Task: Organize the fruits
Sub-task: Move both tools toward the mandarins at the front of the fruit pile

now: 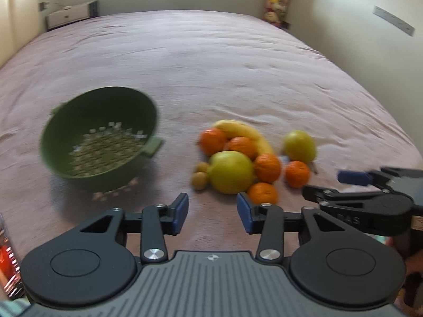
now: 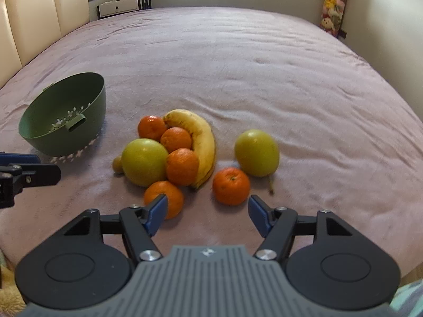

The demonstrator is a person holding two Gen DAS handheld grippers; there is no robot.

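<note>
A green colander bowl (image 1: 100, 137) (image 2: 66, 116) lies tilted on the pink bedspread, left of a fruit pile. The pile has a banana (image 2: 201, 140) (image 1: 246, 132), a large green apple (image 2: 144, 162) (image 1: 230, 171), several oranges (image 2: 182, 166) (image 1: 267, 167) and two small brown fruits (image 1: 200, 180). A second green apple (image 2: 256, 152) (image 1: 300, 146) and an orange (image 2: 231, 186) (image 1: 297, 173) lie apart to the right. My left gripper (image 1: 212, 214) is open and empty, short of the pile. My right gripper (image 2: 207, 215) is open and empty, just before the lone orange.
The pink bedspread (image 2: 238, 66) stretches far behind the fruit. A cream headboard (image 2: 39, 13) runs along the left, a low white cabinet (image 2: 121, 5) stands at the back, and soft toys (image 2: 333, 5) hang in the back right corner.
</note>
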